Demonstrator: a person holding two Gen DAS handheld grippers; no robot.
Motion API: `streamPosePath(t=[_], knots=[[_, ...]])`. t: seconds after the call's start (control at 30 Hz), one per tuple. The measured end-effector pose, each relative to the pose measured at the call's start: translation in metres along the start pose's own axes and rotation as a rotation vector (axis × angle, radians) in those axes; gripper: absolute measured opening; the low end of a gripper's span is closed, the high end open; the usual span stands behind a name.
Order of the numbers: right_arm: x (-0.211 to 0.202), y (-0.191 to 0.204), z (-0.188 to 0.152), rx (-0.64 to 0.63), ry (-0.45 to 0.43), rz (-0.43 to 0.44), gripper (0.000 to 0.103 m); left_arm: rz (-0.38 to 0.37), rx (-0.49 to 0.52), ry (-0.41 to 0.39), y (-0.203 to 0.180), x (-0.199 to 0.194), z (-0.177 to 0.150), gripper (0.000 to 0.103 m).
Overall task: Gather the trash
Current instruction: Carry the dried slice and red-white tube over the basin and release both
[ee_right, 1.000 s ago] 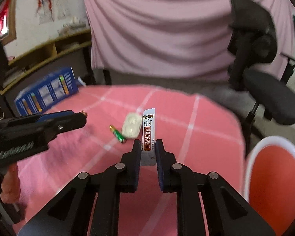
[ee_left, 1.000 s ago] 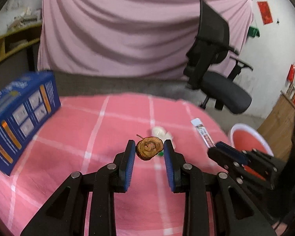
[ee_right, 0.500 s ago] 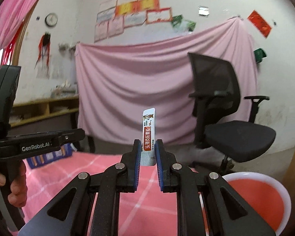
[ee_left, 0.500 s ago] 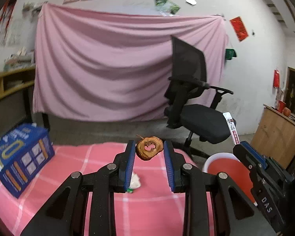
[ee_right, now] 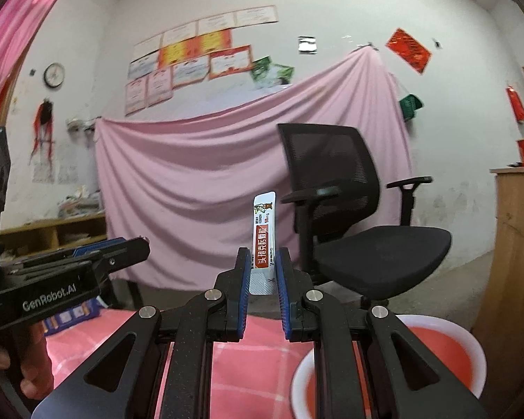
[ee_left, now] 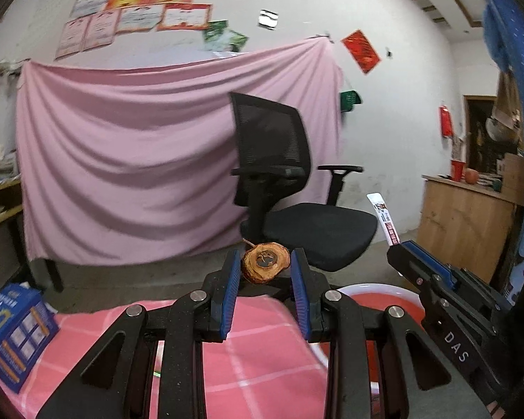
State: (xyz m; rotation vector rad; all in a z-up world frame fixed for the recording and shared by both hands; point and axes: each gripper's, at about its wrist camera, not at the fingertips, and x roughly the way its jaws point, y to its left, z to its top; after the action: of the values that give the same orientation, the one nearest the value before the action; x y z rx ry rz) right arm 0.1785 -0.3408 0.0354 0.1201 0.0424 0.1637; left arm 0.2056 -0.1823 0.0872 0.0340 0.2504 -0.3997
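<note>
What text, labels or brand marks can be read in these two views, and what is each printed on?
"DAS": on the body of the right claw, seen from the left wrist.
"GenRobot.AI": on the body of the left claw, seen from the right wrist.
Sachet held in the right claw: red band of Chinese characters, too blurred to quote.
Blue box: print too small.
Wall certificates: unreadable.
Clock: numerals too small.

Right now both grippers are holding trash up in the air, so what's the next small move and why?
Probably lower the right hand-held gripper over the red bin just below to its right. It already pinches the sachet, and the left hand-held gripper grips the brown fruit slice and can follow.
</note>
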Motion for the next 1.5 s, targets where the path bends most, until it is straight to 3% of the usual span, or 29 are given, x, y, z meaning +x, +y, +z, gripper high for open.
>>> streamPosePath(t=[0.37,0.7,1.23,1.37,1.5], knots=[[-0.01,-0.046,0.001,0.078,0.042,-0.119,0.013,-0.111,0.056,0.036,-0.045,0.029,-0.004,0.025],[-0.005,-0.069,-0.003,0.136,0.115,-0.183,0.013,-0.178,0.042,0.13,-0.068,0.058,-0.017,0.025],[-0.001,-0.094,-0.011,0.209,0.196,-0.237,0.014,-0.246,0.029,0.222,-0.086,0.087,-0.029,0.026],[0.0,-0.097,-0.011,0.221,0.204,-0.246,0.014,-0.252,0.034,0.244,-0.087,0.091,-0.033,0.035],[0.0,-0.097,-0.011,0.223,0.21,-0.252,0.014,-0.246,0.024,0.248,-0.085,0.09,-0.035,0.036]])
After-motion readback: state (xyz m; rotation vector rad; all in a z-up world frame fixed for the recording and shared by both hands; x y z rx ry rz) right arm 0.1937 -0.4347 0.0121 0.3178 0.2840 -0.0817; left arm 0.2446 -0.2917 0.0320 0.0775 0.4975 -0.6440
